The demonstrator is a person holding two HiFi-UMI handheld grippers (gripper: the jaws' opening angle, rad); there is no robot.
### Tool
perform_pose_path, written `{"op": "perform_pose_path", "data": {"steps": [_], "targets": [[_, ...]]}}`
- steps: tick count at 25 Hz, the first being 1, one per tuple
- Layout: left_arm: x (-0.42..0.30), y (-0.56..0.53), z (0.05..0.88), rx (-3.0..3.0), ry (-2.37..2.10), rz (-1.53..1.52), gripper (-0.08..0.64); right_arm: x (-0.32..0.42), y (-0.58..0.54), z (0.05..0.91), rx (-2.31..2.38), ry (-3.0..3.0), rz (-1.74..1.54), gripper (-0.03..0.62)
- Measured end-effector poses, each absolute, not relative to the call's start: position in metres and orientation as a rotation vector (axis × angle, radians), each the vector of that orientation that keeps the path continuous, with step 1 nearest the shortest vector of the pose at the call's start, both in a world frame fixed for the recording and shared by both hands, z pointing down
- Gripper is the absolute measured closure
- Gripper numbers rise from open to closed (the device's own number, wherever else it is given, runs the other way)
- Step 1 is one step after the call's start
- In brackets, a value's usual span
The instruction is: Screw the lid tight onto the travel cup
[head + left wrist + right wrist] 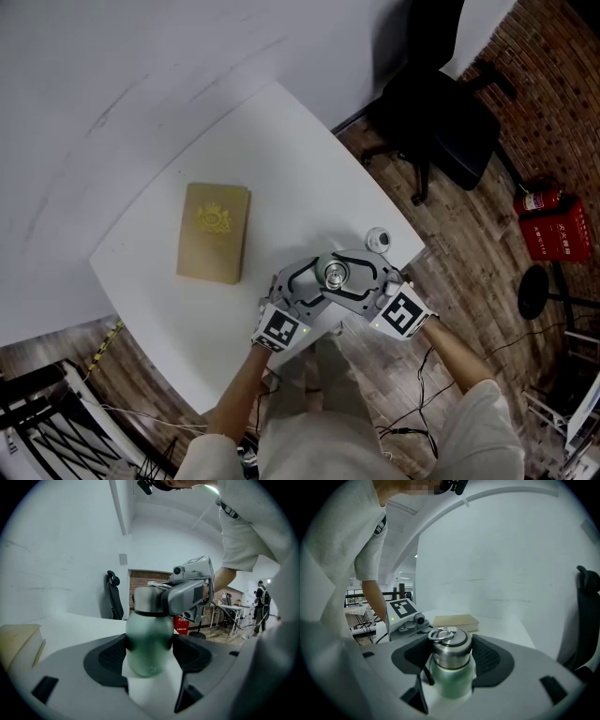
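Cup: green travel cup (149, 639), capped, contents hidden, upright at the near corner of your table (281, 159).
Left gripper (150, 654): clamps the cup's body.
Right gripper (451, 654): closed round its steel lid (450, 644).

Cup (149, 644) — matt metal, lid (450, 649) — brushed steel

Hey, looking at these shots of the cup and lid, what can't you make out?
- How tight the lid sits on the cup: no thread shows, and in the left gripper view the right fingers cover the lid.
- Small round thing near the table edge: too small in the head view to identify.
- Emblem on the book: too small, head view.
- Cup's base: both grippers cover it in the head view.
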State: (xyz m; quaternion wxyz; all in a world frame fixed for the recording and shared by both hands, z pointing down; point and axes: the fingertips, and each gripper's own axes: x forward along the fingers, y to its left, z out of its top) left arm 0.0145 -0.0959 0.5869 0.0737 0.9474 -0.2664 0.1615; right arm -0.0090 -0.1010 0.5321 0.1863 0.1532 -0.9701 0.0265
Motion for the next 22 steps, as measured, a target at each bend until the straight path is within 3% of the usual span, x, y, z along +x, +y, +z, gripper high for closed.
{"op": "perform_pose_path", "data": {"steps": [22], "targets": [[0.013,-0.097,0.589,2.843,-0.801,0.490,0.250,-0.002,-0.114,0.532,1.219,-2.577,0.101,0.333]]}}
